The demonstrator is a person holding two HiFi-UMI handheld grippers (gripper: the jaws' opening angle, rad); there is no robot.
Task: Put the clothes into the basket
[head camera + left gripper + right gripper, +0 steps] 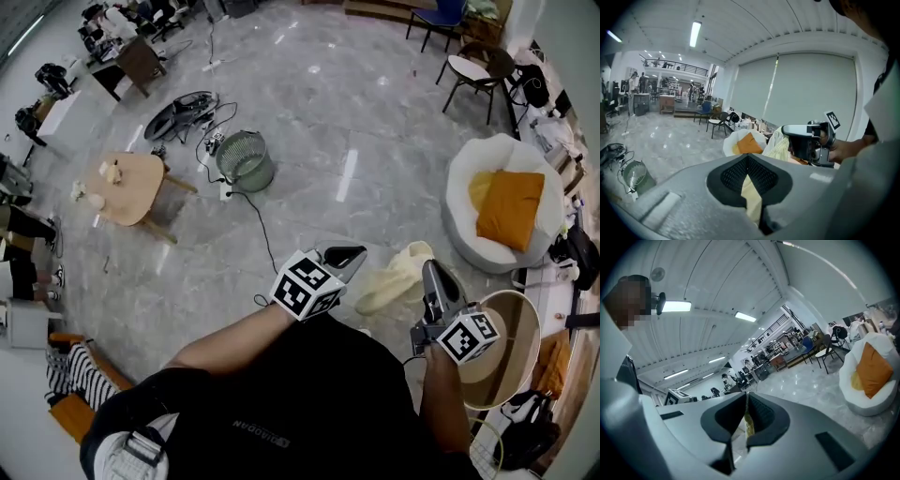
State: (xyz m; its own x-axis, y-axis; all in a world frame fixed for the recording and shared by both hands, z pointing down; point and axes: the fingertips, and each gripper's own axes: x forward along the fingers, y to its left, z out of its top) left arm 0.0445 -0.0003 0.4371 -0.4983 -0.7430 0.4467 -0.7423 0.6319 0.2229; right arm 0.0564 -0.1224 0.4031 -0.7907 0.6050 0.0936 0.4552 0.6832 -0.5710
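The person is holding a pale yellow garment [398, 277] stretched between both claws, just right of centre in the head view. The left gripper [343, 255] is pinching one edge of it, its jaws pressed together with a strip of yellow cloth showing in the seam between the pads in its own view; the right gripper [431, 270] is doing the same on the other side, its jaws all but closed on a thin fold of the same fabric. The garment is hanging clear of the floor and sagging between the two.

The basket [527, 307], a round tan one, is standing at the lower right of the frame, just beside the right gripper and below the white beanbag [466, 187] with its orange cushion [511, 208]; the gripper is covering part of its mouth, so I cannot tell what is lying inside. A green wire bin [246, 161] and a small wooden table [131, 186] are sitting well apart at the upper left, playing no part.

To my eye the pick-up is done and the carrying step is in hand; the garment is not yet hanging over the basket. The next move is calling for both claws to swing right together until the cloth is over the opening, then to lower it and release it at once, so that no trailing edge is draping over the rim.
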